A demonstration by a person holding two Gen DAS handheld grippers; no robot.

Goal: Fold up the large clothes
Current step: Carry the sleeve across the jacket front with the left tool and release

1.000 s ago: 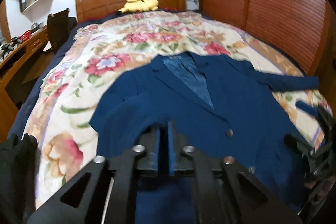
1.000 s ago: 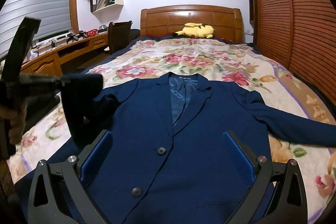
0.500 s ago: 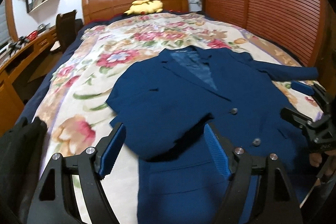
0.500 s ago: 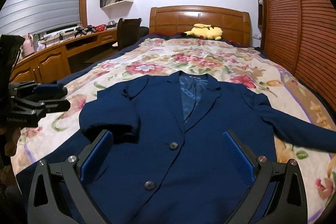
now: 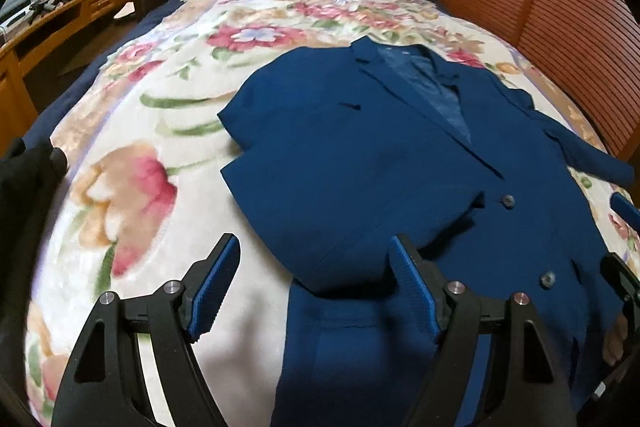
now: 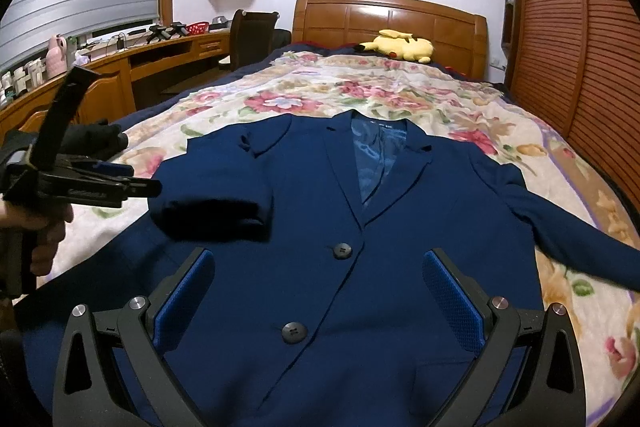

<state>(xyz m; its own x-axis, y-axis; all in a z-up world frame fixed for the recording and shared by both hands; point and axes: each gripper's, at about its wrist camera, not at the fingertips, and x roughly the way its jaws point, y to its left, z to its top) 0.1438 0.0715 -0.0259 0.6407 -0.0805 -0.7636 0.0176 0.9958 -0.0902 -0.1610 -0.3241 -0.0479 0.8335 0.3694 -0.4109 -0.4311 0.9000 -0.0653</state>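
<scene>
Navy blazer lies face up, front closed, on the floral blanket, collar toward the far headboard. Matte woven cloth, shinier blue lining at the neck, two dark round buttons down the front. One sleeve is folded across the chest; the other sleeve lies stretched out to the right, cuff cut off by the frame edge.

Left gripper: jaws wide apart, nothing between them, blue ribbed pads, hovering over the near edge of the folded sleeve and bare blanket. Right gripper: jaws wide apart, empty, above the lower front near the bottom button.

Only the right wrist view shows the left gripper from the side with the bare hand on its handle, plus the wooden desk, shelves and window blind. The left view shows just a sliver of the right gripper at its right edge; blanket is motion-blurred there. Yellow plush toy sits at the headboard. Blazer hem is hidden behind the gripper bodies in both views.
</scene>
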